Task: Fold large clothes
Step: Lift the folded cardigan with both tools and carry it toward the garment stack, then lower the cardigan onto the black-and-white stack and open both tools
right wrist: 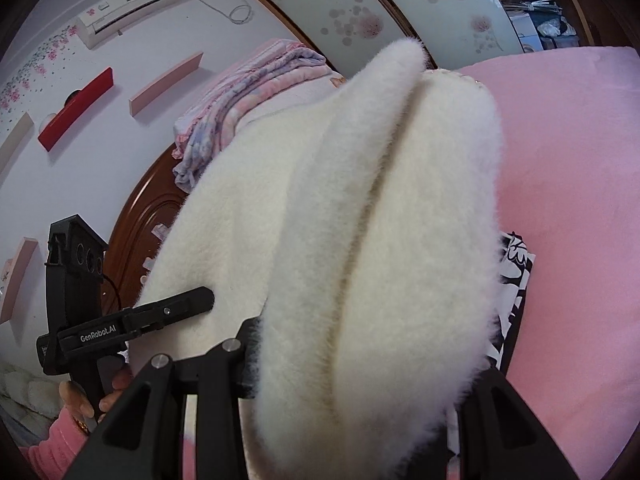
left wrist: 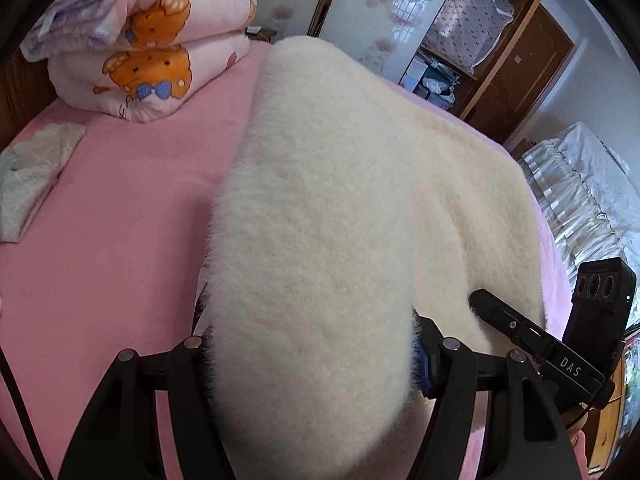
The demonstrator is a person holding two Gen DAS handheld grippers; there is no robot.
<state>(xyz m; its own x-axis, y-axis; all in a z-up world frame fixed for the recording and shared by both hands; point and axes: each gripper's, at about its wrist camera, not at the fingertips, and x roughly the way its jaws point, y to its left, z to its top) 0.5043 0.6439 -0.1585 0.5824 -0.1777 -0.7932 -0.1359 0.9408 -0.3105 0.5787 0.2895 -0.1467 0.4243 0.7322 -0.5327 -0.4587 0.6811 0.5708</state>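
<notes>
A large fluffy cream-white garment lies over the pink bed and bulges up between both grippers. My left gripper is shut on its near edge; the fur hides the fingertips. In the right wrist view the same garment shows doubled in thick folds, and my right gripper is shut on that bunched edge. The right gripper shows in the left wrist view, pressed into the garment's right side. The left gripper shows at the left of the right wrist view, against the fur.
The pink bed sheet spreads left and ahead. Folded quilts with a bear print are stacked at the headboard. A pale folded cloth lies at the left. A black-and-white patterned cloth peeks from under the garment. A wardrobe stands behind.
</notes>
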